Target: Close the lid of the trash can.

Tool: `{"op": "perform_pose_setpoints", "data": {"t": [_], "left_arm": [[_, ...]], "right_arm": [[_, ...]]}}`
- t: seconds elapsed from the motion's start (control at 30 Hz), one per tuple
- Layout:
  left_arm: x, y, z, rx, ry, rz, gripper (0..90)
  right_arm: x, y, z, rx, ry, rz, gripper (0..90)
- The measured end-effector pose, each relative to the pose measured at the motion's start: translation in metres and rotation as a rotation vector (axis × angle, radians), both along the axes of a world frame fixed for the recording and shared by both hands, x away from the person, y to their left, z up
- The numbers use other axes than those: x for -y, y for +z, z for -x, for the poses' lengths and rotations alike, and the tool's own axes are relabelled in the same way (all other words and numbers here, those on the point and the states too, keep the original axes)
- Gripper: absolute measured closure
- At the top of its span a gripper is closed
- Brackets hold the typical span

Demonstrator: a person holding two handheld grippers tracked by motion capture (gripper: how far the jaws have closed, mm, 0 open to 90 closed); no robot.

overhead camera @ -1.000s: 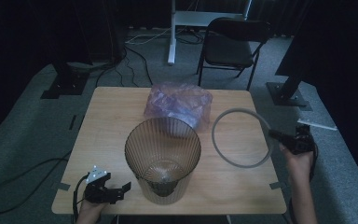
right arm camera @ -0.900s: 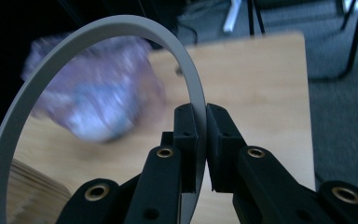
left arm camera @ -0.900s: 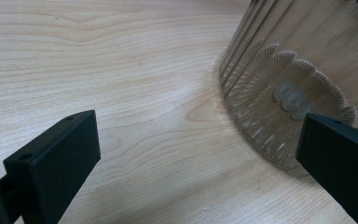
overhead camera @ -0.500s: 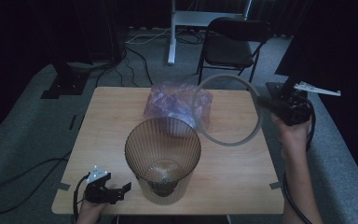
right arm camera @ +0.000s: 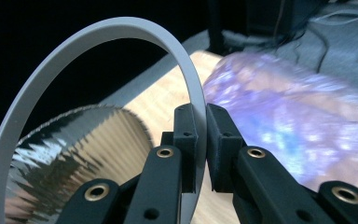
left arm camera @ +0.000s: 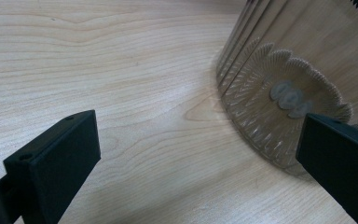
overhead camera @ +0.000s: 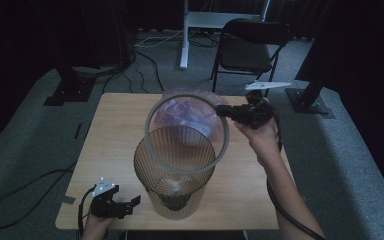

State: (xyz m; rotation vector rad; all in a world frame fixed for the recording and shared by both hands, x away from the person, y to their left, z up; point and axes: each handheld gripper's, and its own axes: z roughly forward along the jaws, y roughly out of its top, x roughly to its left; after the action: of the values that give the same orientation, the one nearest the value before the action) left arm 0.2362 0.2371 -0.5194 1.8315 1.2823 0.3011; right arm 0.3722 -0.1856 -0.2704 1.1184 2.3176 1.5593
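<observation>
Right hand-held gripper (overhead camera: 225,112) clamped on grey ring (overhead camera: 152,111), tilted above ribbed bin (overhead camera: 172,175); left hand-held gripper (overhead camera: 130,205) apart, beside bin base.

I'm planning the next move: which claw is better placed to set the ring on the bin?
Right. The right claw is shut on the ring above the bin; the left claw sits open on the table.
</observation>
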Motion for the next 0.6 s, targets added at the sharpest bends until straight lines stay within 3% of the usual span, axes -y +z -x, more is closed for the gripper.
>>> {"op": "perform_pose_setpoints", "data": {"t": [0.17, 0.3, 0.37, 0.6], "left_arm": [[0.0, 0.0, 0.0, 0.001, 0.0, 0.003, 0.0], [-0.001, 0.0, 0.0, 0.0, 0.001, 0.01, 0.0], [-0.001, 0.0, 0.0, -0.003, 0.0, 0.007, 0.0], [0.0, 0.0, 0.0, -0.003, -0.002, 0.008, 0.0]], "right_arm": [[-0.036, -0.012, -0.004, -0.035, 0.068, 0.06, 83.8], [-0.051, -0.019, -0.006, -0.066, 0.104, 0.079, 83.8], [-0.051, -0.02, -0.008, -0.091, 0.117, 0.05, 83.8], [-0.041, -0.01, -0.006, -0.106, 0.137, 0.041, 83.8]]}}
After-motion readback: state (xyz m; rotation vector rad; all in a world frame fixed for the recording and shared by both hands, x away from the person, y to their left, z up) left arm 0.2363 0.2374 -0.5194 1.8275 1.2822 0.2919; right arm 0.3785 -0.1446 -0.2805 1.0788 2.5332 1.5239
